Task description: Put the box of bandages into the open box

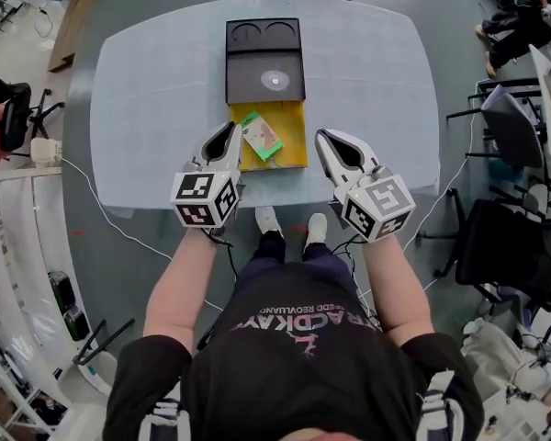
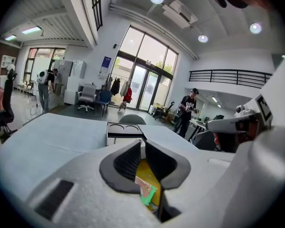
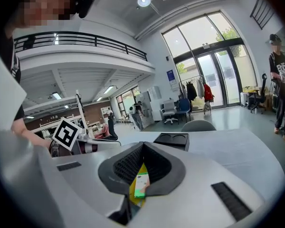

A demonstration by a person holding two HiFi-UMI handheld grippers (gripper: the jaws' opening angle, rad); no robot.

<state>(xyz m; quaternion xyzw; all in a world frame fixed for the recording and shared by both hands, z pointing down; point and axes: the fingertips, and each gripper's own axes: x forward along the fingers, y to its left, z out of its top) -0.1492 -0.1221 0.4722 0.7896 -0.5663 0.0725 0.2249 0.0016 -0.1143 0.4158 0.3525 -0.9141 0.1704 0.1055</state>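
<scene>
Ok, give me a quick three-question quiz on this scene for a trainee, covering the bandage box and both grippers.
1. Short answer: where does the box of bandages lie?
2. Multiple choice: what is between the fingers of the left gripper? A the box of bandages; B nothing; C the wall of the open box.
3. True or false: the right gripper grips the box of bandages.

Key
1. Inside the yellow open box on the table, with neither gripper touching it.
2. B. Its fingers are together and empty.
3. False. Its fingers are together with nothing between them, short of the open box.
</scene>
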